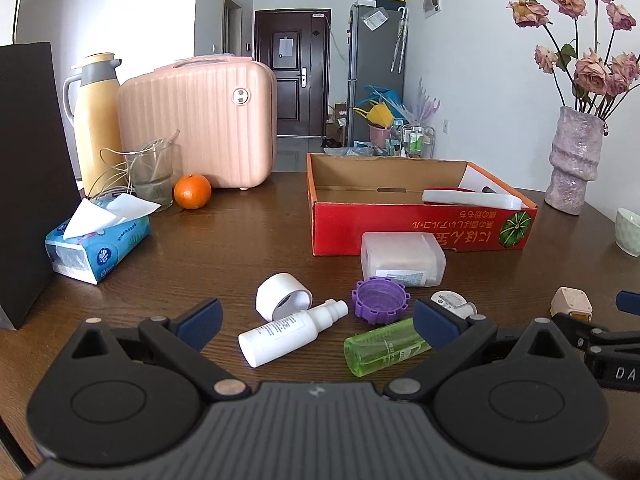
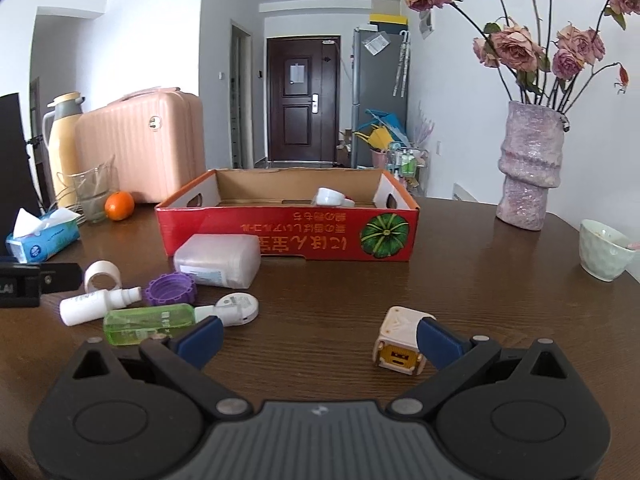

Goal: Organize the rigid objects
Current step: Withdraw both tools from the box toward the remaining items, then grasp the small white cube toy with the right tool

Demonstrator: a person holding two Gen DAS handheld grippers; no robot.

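A red cardboard box (image 2: 286, 236) is seen at mid-table, a white item already inside. Before it, bottles and caps lie crowded; the green bottle (image 1: 384, 346) could be rolled aside if clipped. Both the left gripper (image 1: 316, 320) and right gripper (image 2: 318, 338) are held spread, empty.

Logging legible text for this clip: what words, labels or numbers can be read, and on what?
"DA": right gripper body, cut off by the frame edge.
Red cardboard box: upside-down Japanese print, not reliably readable.
Green bottle, white spray bottle, translucent box, tissue pack: too small or blurred.
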